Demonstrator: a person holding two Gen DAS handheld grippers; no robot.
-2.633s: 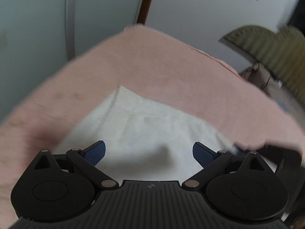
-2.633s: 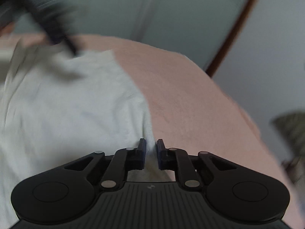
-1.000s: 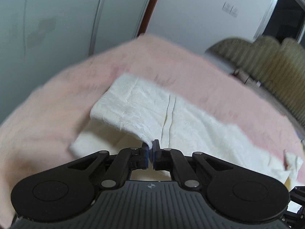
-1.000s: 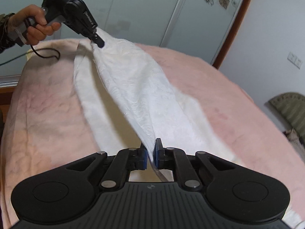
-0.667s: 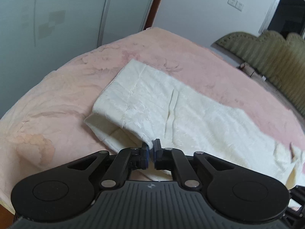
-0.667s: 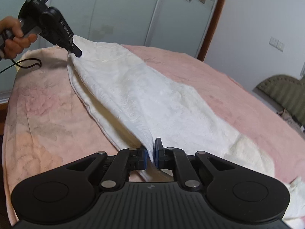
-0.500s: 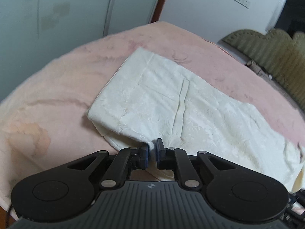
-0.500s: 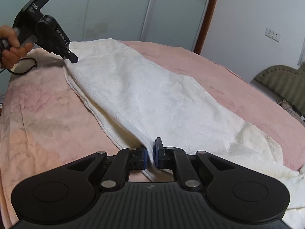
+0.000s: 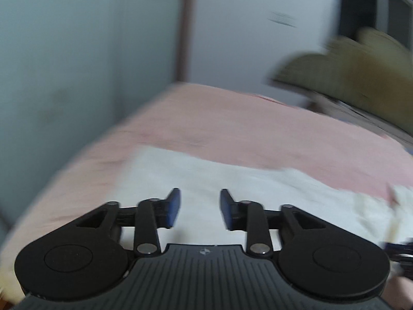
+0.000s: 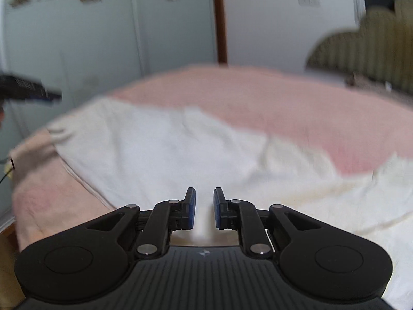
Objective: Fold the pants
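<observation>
White pants (image 10: 160, 152) lie spread flat on a pink bedspread (image 10: 271, 103). They also show in the left wrist view (image 9: 232, 178), running off to the right. My left gripper (image 9: 200, 208) is open and empty, just above the near edge of the pants. My right gripper (image 10: 204, 208) is partly open and empty, over the near edge of the pants. The left gripper's body shows blurred at the far left of the right wrist view (image 10: 28, 90). Both views are motion-blurred.
The pink bedspread (image 9: 245, 126) covers a bed. Pale wardrobe doors (image 10: 103, 31) and a white wall stand behind it. An olive padded headboard (image 10: 374, 49) is at the right. The bed's left edge (image 10: 15, 201) drops off near my right gripper.
Both grippers were shut on the pants' edge and have let go and opened. The pants have dropped flat onto the bed. Both cameras are swinging, so the views are blurred.
</observation>
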